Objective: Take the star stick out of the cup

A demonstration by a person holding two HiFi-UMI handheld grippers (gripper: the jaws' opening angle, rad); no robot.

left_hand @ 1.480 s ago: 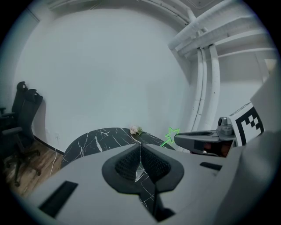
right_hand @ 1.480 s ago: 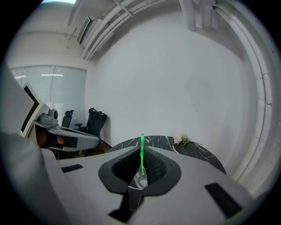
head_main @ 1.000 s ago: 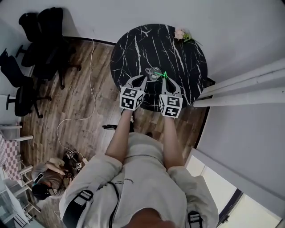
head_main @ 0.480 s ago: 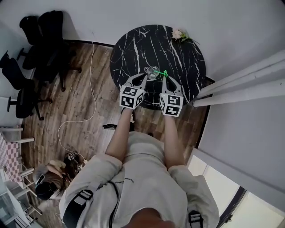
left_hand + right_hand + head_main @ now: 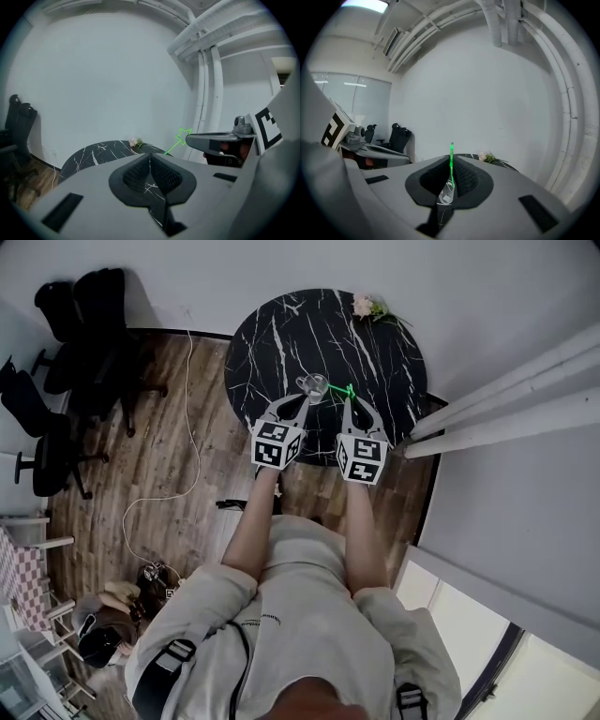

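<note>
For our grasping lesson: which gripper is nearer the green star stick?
Right. The right gripper has its jaws shut on the star stick; the left gripper sits to its left, apart from it.

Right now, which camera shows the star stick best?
The left gripper view: it catches the star stick side-on, with the star's outline plain. The right gripper view shows it edge-on, a thin green line pinched in the right gripper. The head view shows only a tiny green streak beside the cup.
</note>
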